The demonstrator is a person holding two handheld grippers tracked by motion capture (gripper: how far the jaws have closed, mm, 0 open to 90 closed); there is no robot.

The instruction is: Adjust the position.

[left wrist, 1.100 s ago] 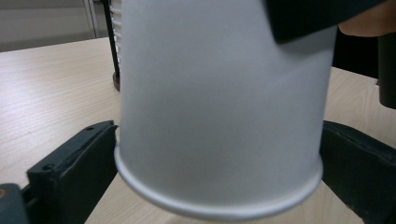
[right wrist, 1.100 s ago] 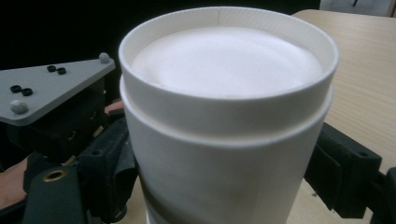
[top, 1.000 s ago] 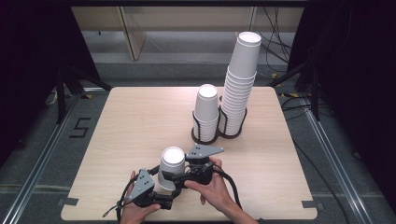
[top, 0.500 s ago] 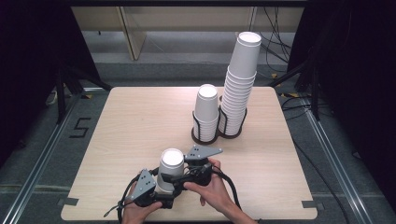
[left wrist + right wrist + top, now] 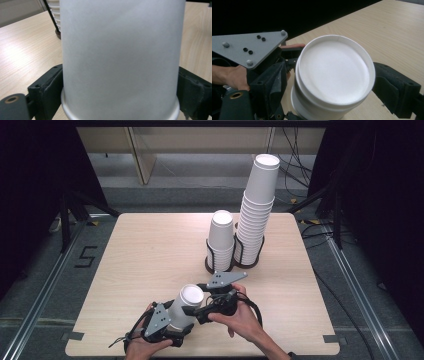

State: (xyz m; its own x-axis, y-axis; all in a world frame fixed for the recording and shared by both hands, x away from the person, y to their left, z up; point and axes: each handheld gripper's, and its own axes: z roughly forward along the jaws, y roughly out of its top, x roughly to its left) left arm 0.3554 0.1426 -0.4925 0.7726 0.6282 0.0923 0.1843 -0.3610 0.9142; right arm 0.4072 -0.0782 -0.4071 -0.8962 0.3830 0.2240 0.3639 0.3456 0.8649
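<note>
**Op:** Okay, I'm watching the cup (image 5: 186,301) now. It's sitting off the table (image 5: 150,250) at the near edge, between both tools, well apart from the short stack (image 5: 221,237) and the tall stack (image 5: 256,210) in the rack at the back.

**Obs:** How's it lying?

**Op:** It's tilting. The closed base is pointing up and away, the mouth end down toward me. So the long axis is running from the left gripper (image 5: 172,324) at the rim end up to the right gripper (image 5: 199,306) at the base end.

**Obs:** What are the L jaws doing?

**Op:** They've just been closing w/ the cup between them. In the left gripper view both black jaws are sitting flush on the wall just above the rolled rim, so I'm calling that a hold.

**Obs:** And the R?

**Op:** It's straddling the base end. In the right gripper view I'm looking almost straight onto the white bottom, one jaw each side, the far one touching the edge. Can't tell if it's pinching or just bracketing.

**Obs:** Is it one cup or two?

**Op:** I'm seeing a second edge just under the base, so prob. two nested, but I'm not sure.

**Obs:** What's next?

**Op:** I'm guessing a pull along that axis. The R hand is nearer the base end, so it'd be drawing up and away while the L anchors the rim. An off-axis tug risks crushing the thin wall.
</note>
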